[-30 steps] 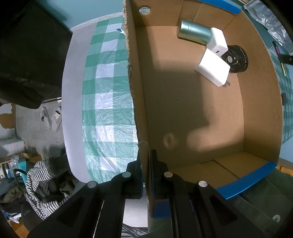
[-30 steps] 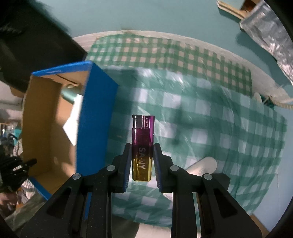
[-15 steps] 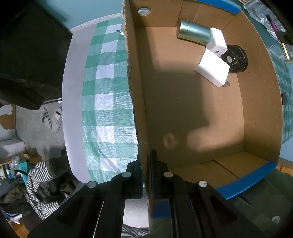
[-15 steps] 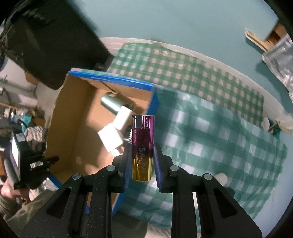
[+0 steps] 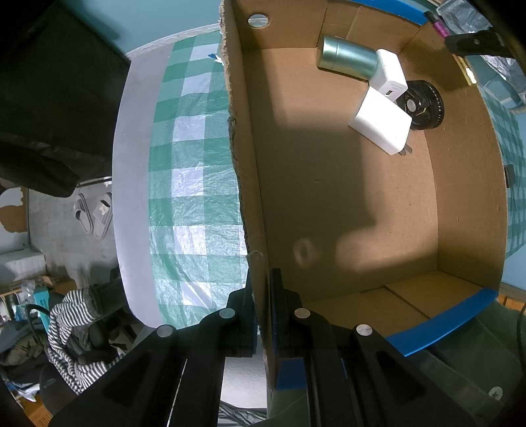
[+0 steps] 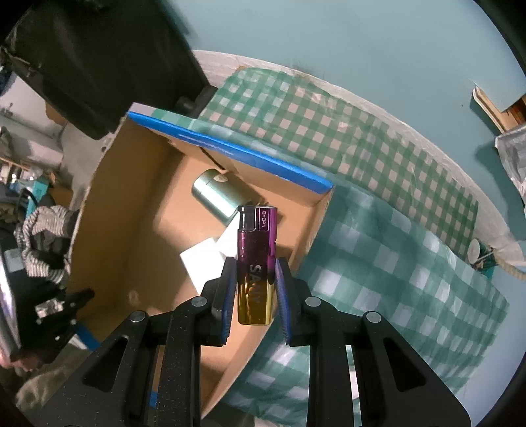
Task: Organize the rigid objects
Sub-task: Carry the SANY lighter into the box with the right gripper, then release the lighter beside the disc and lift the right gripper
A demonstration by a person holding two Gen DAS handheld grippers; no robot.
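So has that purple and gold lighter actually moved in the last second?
Yes. The right gripper, shut on the lighter, has carried it sideways from over the checked cloth to above the cardboard box, over its near wall.

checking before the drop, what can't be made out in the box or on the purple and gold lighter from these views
- Purple and gold lighter: its sides are covered by the right gripper; in the left wrist view only its tip shows, cut by the edge.
- Black round ribbed part: half under the white charger blocks in the left wrist view; hidden behind the lighter in the right.
- Cardboard box wall: a strip sits clamped in the left gripper.
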